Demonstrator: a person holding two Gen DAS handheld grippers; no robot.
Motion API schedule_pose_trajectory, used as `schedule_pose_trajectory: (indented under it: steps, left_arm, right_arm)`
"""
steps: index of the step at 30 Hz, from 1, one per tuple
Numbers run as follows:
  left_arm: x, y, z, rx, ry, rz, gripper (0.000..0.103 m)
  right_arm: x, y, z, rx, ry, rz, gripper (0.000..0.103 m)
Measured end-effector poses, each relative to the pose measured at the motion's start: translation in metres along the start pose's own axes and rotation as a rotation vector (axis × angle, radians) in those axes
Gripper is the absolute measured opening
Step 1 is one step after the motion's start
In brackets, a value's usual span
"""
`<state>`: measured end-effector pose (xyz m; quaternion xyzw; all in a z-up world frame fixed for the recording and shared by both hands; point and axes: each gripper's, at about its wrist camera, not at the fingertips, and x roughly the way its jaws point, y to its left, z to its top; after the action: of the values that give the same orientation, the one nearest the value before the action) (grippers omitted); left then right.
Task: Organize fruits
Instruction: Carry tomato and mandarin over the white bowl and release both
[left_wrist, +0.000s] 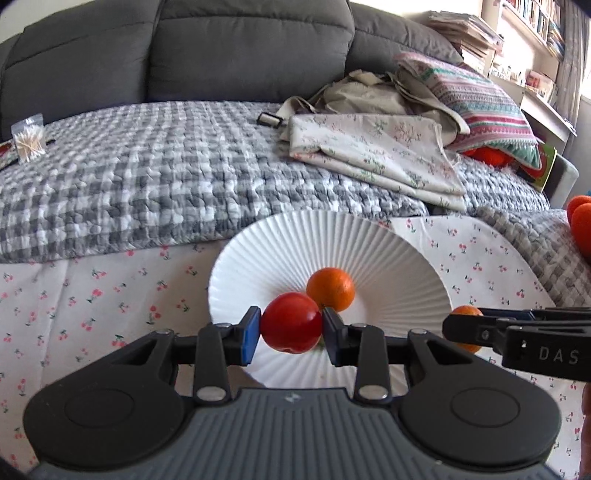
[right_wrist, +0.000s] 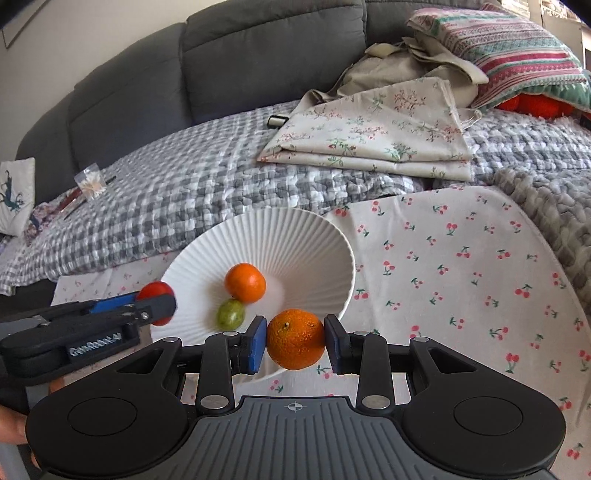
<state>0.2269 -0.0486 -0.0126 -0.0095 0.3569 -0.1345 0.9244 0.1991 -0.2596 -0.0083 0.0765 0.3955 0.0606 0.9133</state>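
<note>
My left gripper (left_wrist: 291, 326) is shut on a red tomato (left_wrist: 291, 322) and holds it over the near rim of the white ribbed bowl (left_wrist: 258, 240). An orange (left_wrist: 330, 290) lies in the bowl. My right gripper (right_wrist: 295, 338) is shut on a second orange (right_wrist: 295, 339) at the bowl's (right_wrist: 295, 229) near right rim. In the right wrist view the bowl holds the orange (right_wrist: 245, 282) and a small green fruit (right_wrist: 230, 314). The left gripper (right_wrist: 155, 302) with its tomato (right_wrist: 153, 290) shows at the left. The right gripper (left_wrist: 465, 328) shows at the right of the left wrist view.
The bowl sits on a cherry-print cloth (right_wrist: 443, 266) over a grey checked blanket (left_wrist: 147, 177). Folded floral fabric (left_wrist: 376, 155), a striped pillow (left_wrist: 476, 96) and a bag of cotton swabs (left_wrist: 27, 138) lie behind. A grey sofa back (left_wrist: 221, 48) stands beyond.
</note>
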Motion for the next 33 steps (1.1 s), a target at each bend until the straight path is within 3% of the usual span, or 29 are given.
schedule_pose_trajectory:
  steps: [11,19,22,23,33]
  left_arm:
    - [0.019,-0.003,-0.008,0.047,0.022,0.003,0.035]
    - [0.015,0.003,-0.007,0.02,0.025,-0.002,0.036]
    - [0.007,0.005,-0.005,0.002,0.001,0.001,0.063]
    - [0.002,0.006,-0.004,-0.001,-0.014,0.003,0.066]
    - [-0.023,0.02,-0.004,-0.065,-0.023,-0.012,0.066]
  right_arm:
    - [0.021,0.009,-0.002,-0.052,0.008,-0.007,0.033]
    - [0.018,0.006,-0.001,-0.031,-0.007,-0.015,0.038]
    - [0.013,0.003,0.001,-0.014,-0.018,-0.014,0.039]
    - [0.01,0.002,0.002,-0.009,-0.021,-0.013,0.039]
    - [-0.016,-0.011,0.007,0.052,-0.044,0.022,0.04]
